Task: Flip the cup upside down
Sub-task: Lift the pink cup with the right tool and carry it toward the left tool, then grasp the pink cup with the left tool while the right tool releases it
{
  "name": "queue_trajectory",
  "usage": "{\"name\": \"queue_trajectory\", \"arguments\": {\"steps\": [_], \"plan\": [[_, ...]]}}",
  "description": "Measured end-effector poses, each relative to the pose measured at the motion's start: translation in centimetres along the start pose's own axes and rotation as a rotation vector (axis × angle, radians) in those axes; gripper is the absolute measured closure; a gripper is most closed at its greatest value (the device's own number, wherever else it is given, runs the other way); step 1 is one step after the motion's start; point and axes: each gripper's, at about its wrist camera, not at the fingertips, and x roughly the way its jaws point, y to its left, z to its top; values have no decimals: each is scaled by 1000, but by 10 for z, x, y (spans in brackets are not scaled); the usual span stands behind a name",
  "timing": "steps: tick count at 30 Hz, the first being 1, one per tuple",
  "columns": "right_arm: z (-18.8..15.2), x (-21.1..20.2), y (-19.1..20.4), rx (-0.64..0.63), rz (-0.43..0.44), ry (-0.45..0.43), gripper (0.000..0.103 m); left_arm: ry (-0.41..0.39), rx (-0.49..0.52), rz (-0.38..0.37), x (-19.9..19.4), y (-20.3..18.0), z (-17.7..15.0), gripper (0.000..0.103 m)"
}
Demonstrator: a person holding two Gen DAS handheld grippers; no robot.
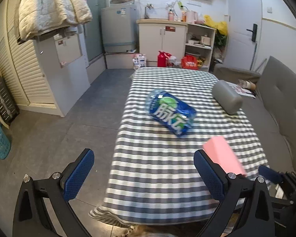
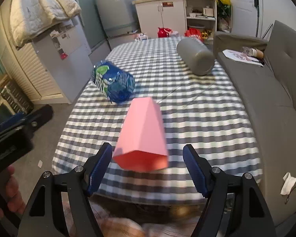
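Note:
A pink faceted cup [image 2: 143,132] lies on its side on the checked tablecloth [image 2: 207,122], its open mouth toward the right wrist camera. My right gripper [image 2: 148,167] is open, with its fingers either side of the cup's mouth end and not touching it. In the left wrist view the cup [image 1: 224,155] shows at the lower right, just beyond my left gripper's right finger [image 1: 208,175]. My left gripper [image 1: 143,173] is open and empty, over the table's near left edge. The right gripper's blue finger [image 1: 270,174] shows beside the cup.
A blue-labelled plastic bottle [image 2: 113,82] lies mid-table, left of the cup. A grey cylindrical bottle [image 2: 195,59] lies at the far right. A grey sofa [image 2: 266,90] runs along the table's right side. Cabinets [image 1: 161,39] and floor clutter stand beyond.

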Motion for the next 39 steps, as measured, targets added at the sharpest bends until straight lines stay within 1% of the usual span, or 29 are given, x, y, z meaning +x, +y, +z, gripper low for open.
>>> {"name": "queue_trajectory", "arguments": {"steps": [5,9,12,14,18,20,22,25,29,32,34,36,37,38,39], "plan": [[8,-32,-37,-14,-72,-19,29,60,30,-66,-2,-38,10,0],[17,-43,-66,-27,-141,-30,29,118,72,-123,8,-75,15,0],[25,-44,-81,-28,-159,-47,29,154,97,-137,23,-99,14,0],[29,-38,-90,-22,-155,-48,29,188,93,-133,37,-106,14,0],[31,-19,-103,-4,-142,-31,29,273,14,-151,67,-104,17,0],[32,-4,-107,2,-135,-11,29,292,23,-131,81,-107,18,1],[35,8,-107,-2,-129,4,29,307,46,-127,91,-111,18,1],[45,22,-103,-49,-123,20,29,335,61,-128,103,-113,16,1],[59,35,-99,-86,-122,6,29,370,56,-151,114,-111,9,2],[62,41,-99,-91,-124,3,29,389,47,-175,122,-112,4,2],[62,44,-100,-90,-123,3,29,398,51,-182,126,-114,2,6],[60,46,-102,-84,-127,9,29,412,58,-207,129,-116,0,23],[60,47,-104,-76,-132,14,29,421,50,-236,130,-116,0,26],[59,48,-106,-62,-138,21,29,425,47,-249,132,-118,0,29],[59,48,-109,-53,-138,25,29,423,51,-251,131,-119,0,35]]}}
